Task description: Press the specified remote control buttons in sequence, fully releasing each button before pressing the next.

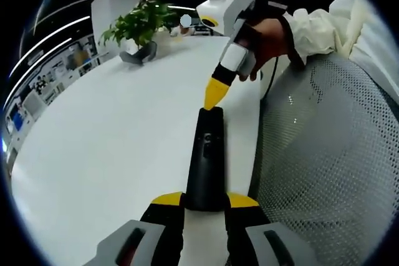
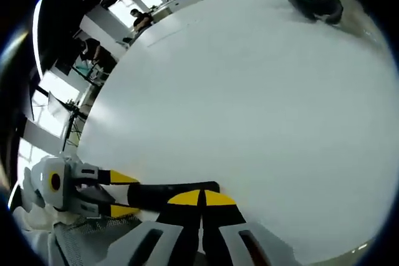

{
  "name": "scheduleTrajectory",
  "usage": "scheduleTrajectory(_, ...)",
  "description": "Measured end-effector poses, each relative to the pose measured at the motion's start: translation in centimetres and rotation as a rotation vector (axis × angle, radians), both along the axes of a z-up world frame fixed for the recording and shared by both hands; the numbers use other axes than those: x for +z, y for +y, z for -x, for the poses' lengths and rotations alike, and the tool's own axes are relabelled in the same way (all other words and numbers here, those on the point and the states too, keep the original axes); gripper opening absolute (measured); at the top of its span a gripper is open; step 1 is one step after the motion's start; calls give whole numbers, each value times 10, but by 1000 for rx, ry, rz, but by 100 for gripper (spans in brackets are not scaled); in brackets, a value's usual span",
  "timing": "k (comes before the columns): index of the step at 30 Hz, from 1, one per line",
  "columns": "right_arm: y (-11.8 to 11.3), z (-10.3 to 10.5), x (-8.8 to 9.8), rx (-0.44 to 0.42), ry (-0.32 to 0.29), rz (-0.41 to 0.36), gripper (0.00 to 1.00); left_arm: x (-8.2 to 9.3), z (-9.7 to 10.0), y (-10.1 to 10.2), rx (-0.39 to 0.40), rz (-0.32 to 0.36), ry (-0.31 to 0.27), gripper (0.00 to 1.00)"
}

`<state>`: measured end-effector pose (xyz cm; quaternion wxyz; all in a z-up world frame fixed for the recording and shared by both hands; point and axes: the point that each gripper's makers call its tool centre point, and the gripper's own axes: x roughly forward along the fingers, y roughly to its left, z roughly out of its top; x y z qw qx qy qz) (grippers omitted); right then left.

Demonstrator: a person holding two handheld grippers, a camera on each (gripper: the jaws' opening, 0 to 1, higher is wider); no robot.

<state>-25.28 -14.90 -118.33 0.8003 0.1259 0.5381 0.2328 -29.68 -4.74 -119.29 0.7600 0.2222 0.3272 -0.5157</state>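
While left claw grips remote, right claw touching its tip, potted plant beyond

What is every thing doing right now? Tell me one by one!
Remote control: lying flat on the white table, near end clamped.
Left gripper: shut on the remote control.
Right gripper: jaws closed, yellow tip down on the remote's far end.
Potted plant: upright at the table's far end.

Black slim remote control flat on white table.
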Motion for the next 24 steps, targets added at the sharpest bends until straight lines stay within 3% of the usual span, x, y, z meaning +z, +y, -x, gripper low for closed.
scheduleTrajectory(6,-1,0,0,10,-5,-4,0,0,0,0,1,2,-1,24)
scheduleTrajectory(9,-2,0,1,-50,33,-51,0,1,1,-1,2,6,-2,24)
scheduleTrajectory(16,1,2,2,-11,32,-25,0,0,0,-1,2,10,-3,24)
scheduleTrajectory(24,9,3,7,2,35,-77,0,0,-1,-1,1,12,-5,24)
